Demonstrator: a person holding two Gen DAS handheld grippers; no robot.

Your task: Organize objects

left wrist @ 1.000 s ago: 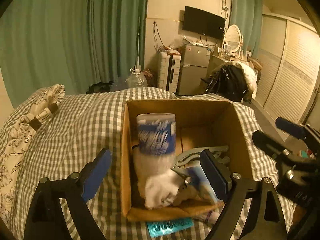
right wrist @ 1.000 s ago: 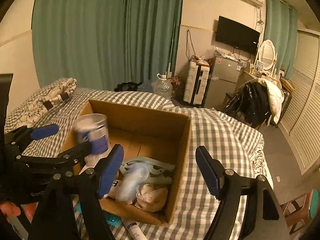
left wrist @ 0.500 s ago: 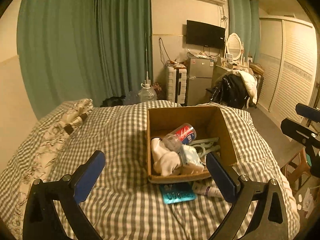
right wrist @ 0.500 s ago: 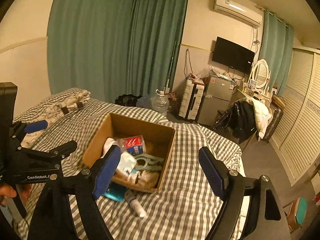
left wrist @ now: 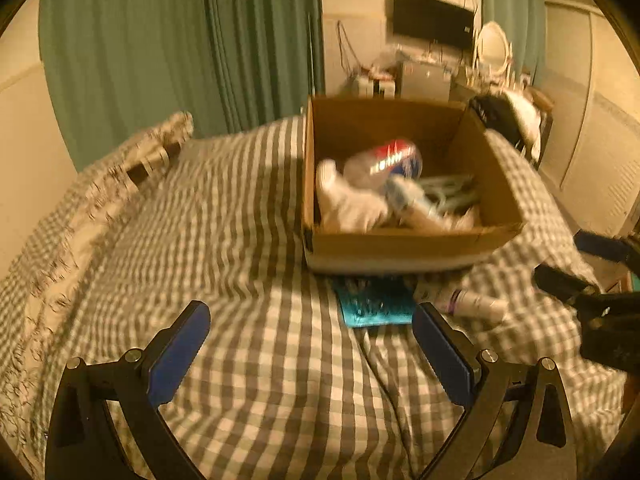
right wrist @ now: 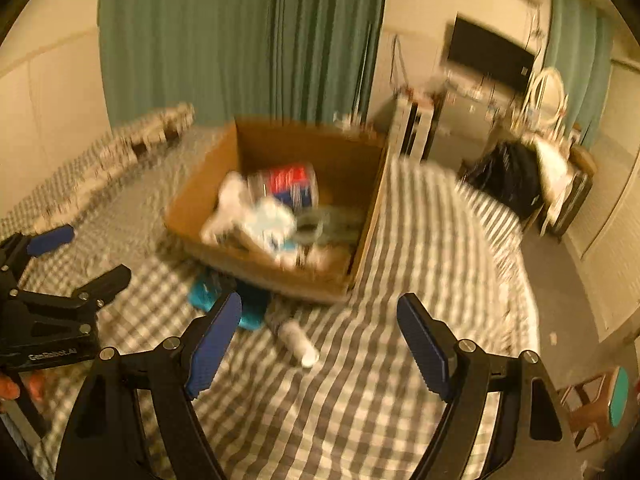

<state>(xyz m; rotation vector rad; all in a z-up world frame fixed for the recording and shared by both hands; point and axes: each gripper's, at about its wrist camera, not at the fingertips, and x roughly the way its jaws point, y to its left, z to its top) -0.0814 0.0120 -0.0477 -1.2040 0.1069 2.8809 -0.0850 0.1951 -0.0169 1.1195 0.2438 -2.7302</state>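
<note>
A cardboard box (left wrist: 400,246) (right wrist: 276,276) stands on the checked bed. In it lie a plastic bottle with a red and blue label (left wrist: 384,162) (right wrist: 290,186), white cloth (left wrist: 348,204) and pale hangers (left wrist: 448,194). A teal packet (left wrist: 374,302) (right wrist: 224,300) and a white tube (left wrist: 472,300) (right wrist: 298,342) lie on the bed in front of the box. My left gripper (left wrist: 310,354) is open and empty, short of the packet. My right gripper (right wrist: 320,344) is open and empty, above the tube. Both views are blurred.
A patterned pillow (left wrist: 132,160) lies at the bed's left. Green curtains (left wrist: 180,40) hang behind. A TV (right wrist: 488,54), fridge, mirror and dark bag (right wrist: 508,176) stand at the right, with a stool (right wrist: 596,400) on the floor.
The bottle the left gripper held upright over the box a second ago now lies in the box. Both grippers pulled back from the box, then dropped lower toward the bed.
</note>
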